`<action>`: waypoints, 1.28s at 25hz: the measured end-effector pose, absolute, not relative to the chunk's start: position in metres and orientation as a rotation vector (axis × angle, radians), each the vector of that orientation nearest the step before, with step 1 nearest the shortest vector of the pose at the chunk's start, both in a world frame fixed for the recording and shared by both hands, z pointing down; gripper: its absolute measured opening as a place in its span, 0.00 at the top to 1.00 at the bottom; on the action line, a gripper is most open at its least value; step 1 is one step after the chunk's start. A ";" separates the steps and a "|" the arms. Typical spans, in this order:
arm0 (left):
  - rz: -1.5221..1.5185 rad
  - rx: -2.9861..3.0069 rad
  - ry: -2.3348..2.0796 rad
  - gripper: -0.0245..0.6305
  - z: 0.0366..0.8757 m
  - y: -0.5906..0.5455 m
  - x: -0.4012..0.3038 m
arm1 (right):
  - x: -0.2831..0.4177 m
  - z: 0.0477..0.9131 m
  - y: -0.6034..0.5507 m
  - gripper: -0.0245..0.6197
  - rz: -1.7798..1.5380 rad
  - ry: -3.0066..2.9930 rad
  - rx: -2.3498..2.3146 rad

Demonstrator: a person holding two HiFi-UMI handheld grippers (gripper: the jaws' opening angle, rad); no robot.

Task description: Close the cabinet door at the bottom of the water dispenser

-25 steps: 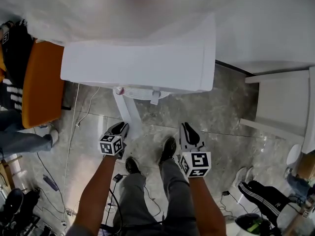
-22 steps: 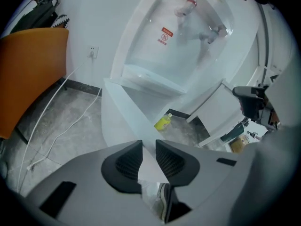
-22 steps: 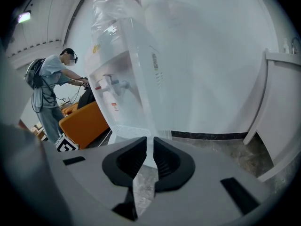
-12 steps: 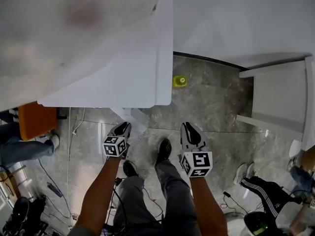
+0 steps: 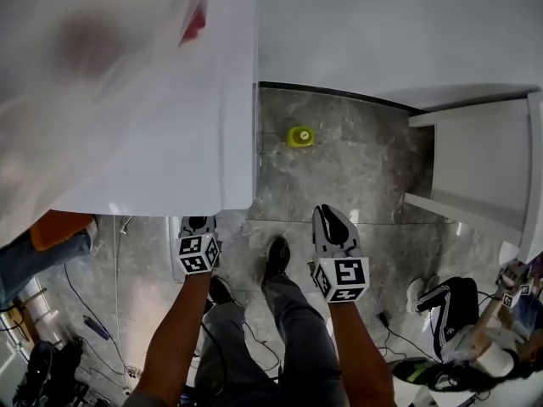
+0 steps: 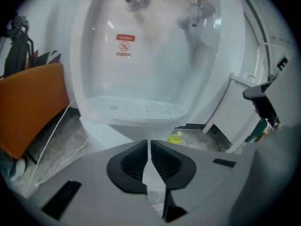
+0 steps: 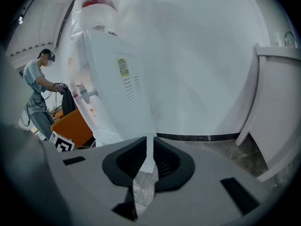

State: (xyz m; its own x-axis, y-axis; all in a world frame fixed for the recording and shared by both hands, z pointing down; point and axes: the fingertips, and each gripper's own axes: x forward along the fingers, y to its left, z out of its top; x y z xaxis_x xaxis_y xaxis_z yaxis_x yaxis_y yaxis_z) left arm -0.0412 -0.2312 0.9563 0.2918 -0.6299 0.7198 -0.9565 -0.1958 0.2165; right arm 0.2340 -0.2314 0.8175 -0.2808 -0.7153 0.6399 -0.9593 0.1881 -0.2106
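Note:
The white water dispenser [image 5: 170, 142] fills the upper left of the head view. My left gripper [image 5: 198, 224] is at its near edge, its tips partly under that edge. In the left gripper view the taps, drip tray [image 6: 136, 108] and dispenser front [image 6: 141, 55] face my left gripper [image 6: 149, 147]. Its jaws have just been closing, and only a thin slit with nothing in it shows between them. The cabinet front below the tray is mostly hidden behind the jaws. My right gripper [image 5: 329, 219] hangs over the floor beside the dispenser's side [image 7: 122, 88]. This right gripper [image 7: 149, 147] is shut and empty.
A small yellow object [image 5: 299, 136] lies on the grey floor by the wall. White furniture [image 5: 475, 164] stands at the right. An orange seat [image 6: 33, 102] is left of the dispenser. A cable [image 5: 114, 270] and dark bags [image 5: 450, 312] lie on the floor. A person [image 7: 40, 88] stands in the distance.
The dispenser has slid left and grown larger in the head view, and the thin white panel under it is gone from sight. Both grippers moved up toward it. The left jaws have narrowed.

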 end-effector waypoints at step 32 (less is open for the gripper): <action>0.628 1.856 -1.422 0.94 0.991 -0.275 -0.013 | 0.258 0.835 -0.237 0.87 0.870 -2.037 1.612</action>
